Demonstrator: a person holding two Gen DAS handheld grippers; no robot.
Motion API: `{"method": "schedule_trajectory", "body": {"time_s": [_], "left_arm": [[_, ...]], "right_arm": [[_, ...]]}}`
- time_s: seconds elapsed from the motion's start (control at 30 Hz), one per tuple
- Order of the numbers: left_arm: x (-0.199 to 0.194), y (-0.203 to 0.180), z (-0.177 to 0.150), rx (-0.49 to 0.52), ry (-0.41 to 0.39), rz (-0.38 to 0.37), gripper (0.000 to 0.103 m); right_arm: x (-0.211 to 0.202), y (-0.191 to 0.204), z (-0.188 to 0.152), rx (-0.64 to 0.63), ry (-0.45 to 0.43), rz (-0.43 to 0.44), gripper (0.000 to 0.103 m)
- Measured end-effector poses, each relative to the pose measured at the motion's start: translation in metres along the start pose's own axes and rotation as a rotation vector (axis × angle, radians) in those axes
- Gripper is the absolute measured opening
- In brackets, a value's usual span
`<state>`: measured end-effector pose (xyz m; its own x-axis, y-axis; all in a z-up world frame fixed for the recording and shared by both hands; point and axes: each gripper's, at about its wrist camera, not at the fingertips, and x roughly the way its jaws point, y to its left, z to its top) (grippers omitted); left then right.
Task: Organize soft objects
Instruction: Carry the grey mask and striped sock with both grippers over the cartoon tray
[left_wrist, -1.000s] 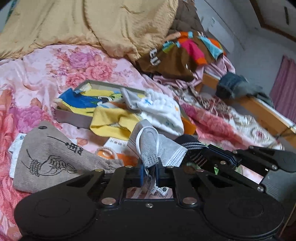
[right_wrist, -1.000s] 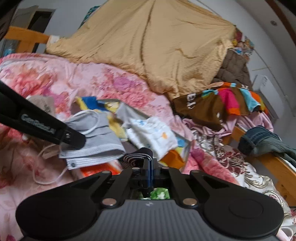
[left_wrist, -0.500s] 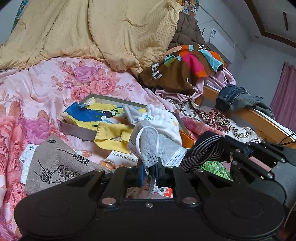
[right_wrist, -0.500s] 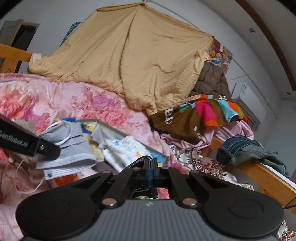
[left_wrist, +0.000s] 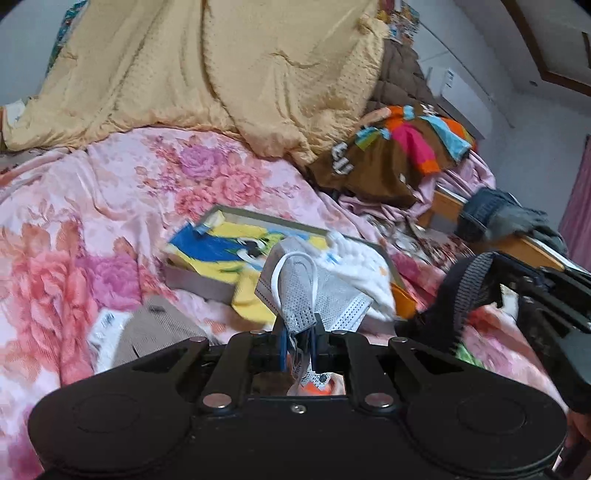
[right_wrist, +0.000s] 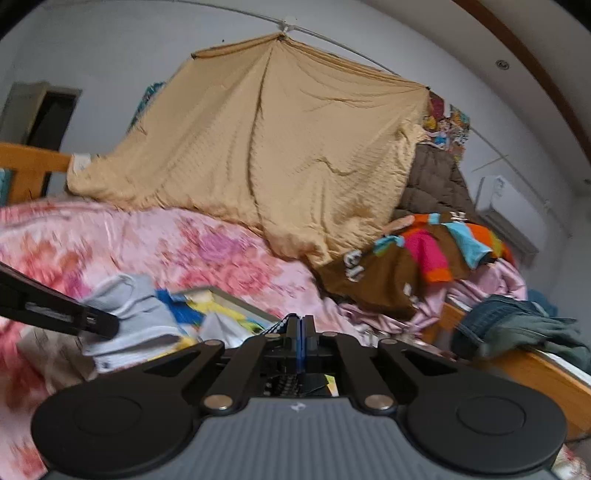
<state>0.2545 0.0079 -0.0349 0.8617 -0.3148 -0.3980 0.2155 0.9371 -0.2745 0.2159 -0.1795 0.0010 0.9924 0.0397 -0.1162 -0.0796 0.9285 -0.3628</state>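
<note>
A: What does the left tool (left_wrist: 297, 334) have?

B: Its jaws are clamped on a grey pleated face mask with a white ear loop (left_wrist: 295, 295). The mask stands up out of the tool and hangs in the air in front of the shallow grey box (left_wrist: 199, 282) on the bed

A: And the right tool (right_wrist: 301, 332)?

B: Closed tight. In the left wrist view a black and white striped band (left_wrist: 465, 291) loops out of it, to the right of the grey box. Its own view shows only dark woven fabric pinched between the blue pads

A: Where is that box?

B: On the pink flowered bedspread (left_wrist: 92, 221), near the middle of the bed. A blue and yellow printed cloth (left_wrist: 225, 247) lies inside it, a white cloth (left_wrist: 364, 273) spills over its right side, and a plain yellow cloth (left_wrist: 251, 302) hangs over its near edge

A: Anything nearer than the box?

B: A beige cloth bag (left_wrist: 159, 328) lies in front of it to the left, touching a white paper packet (left_wrist: 105, 328). Both are blurred

A: Behind it?

B: A tan quilted blanket (right_wrist: 273, 147) hangs like a tent behind the box. To the box's right and further back lies a brown garment with pink, orange and blue patches (left_wrist: 399, 155), and beyond that a dark blue and grey bundle of clothes (left_wrist: 506, 218) sits on the wooden bed rail (right_wrist: 535, 373)
</note>
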Motion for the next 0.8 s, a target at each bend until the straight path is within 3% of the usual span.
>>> {"method": "schedule_trajectory", "body": {"time_s": [0.1, 0.2, 0.47, 0.6, 0.8], "left_arm": [[0.013, 0.009, 0.019, -0.026, -0.01, 0.016, 0.012], [0.031, 0.016, 0.035, 0.012, -0.018, 0.038, 0.012], [0.098, 0.051, 0.078, 0.011, -0.019, 0.087, 0.012], [0.129, 0.065, 0.09, 0.012, -0.015, 0.105, 0.013], [0.167, 0.083, 0.091, -0.077, 0.029, 0.109, 0.013]], "right_arm": [[0.022, 0.006, 0.014, -0.009, -0.025, 0.043, 0.0], [0.051, 0.01, 0.031, 0.017, -0.046, 0.095, 0.0], [0.141, 0.007, 0.076, 0.181, -0.077, 0.222, 0.0], [0.181, -0.002, 0.073, 0.282, -0.027, 0.23, 0.0], [0.212, -0.012, 0.041, 0.379, 0.112, 0.209, 0.0]]}}
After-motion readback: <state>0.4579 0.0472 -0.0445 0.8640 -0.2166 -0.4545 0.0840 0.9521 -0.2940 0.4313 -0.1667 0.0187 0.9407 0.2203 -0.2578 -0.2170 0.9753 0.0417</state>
